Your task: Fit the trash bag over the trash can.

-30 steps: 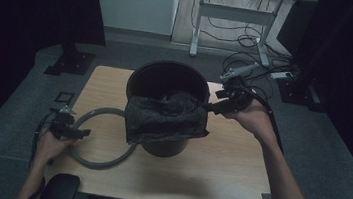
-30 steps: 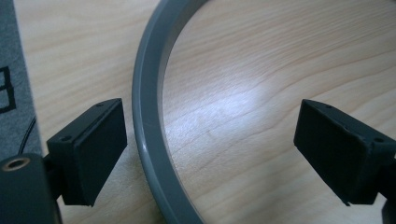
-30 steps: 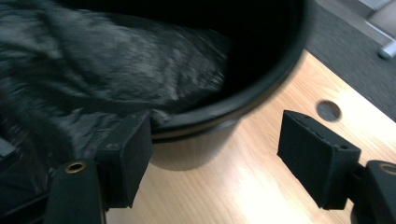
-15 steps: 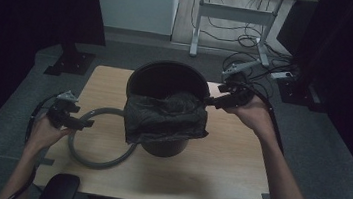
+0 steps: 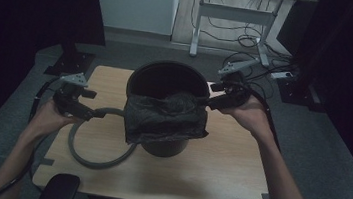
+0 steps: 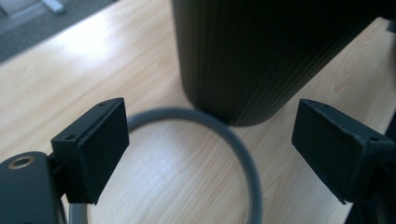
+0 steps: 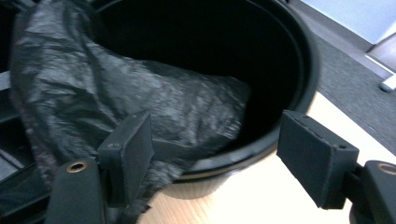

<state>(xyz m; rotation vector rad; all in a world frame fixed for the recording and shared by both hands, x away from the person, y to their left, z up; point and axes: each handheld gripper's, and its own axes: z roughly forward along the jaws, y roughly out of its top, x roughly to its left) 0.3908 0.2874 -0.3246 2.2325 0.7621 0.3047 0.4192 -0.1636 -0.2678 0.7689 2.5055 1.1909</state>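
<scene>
A black bin (image 5: 163, 108) stands near the middle of a pale wooden surface (image 5: 235, 181), a little toward its far edge. A crumpled black bin bag (image 5: 165, 118) hangs half inside the bin and half draped over its near rim, covering much of the near wall. A grey ring (image 5: 95, 158) lies flat on the surface toward the near-left corner, touching the bin's base.

The right gripper (image 5: 212, 101) sits at the bin's right rim beside the bag, its fingers (image 7: 128, 149) spread apart and grasping nothing. The left gripper (image 5: 95, 114) hovers over the ring's far arc, its fingers (image 6: 95, 144) also released and wide.

The step in hand appears to be lining the bin. To do it well, the right fingers should pinch a single edge of the bag's mouth, not a thick fold, and draw it over the rim, while the left gripper steadies the bin
</scene>
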